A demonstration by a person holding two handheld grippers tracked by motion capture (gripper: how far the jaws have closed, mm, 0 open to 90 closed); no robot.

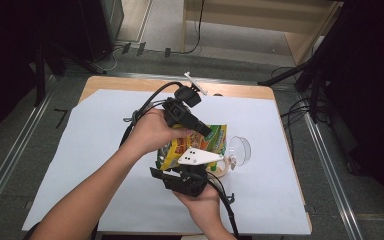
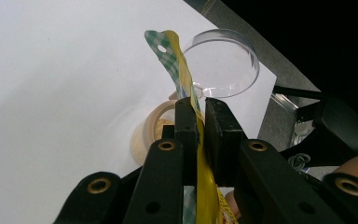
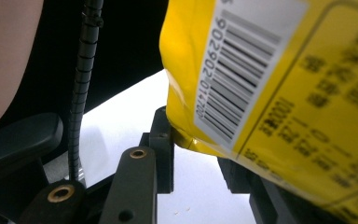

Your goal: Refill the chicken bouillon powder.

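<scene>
Overhead: bench [image 1: 105, 85] under white paper sheet [image 1: 80, 165]. Yellow snack bag [image 1: 207, 140] held above sheet at centre, between both tools. Left tool [image 2: 198, 126] pinched tight on bag's thin top edge, jaws nearly touching. Right tool [image 3: 196, 149] at bag's bottom corner near barcode, bag between narrow jaws, pads appear pressed on it. Clear plastic cup [image 1: 240, 150] on its side just right of bag; tape roll [image 2: 154, 128] beside it.
</scene>
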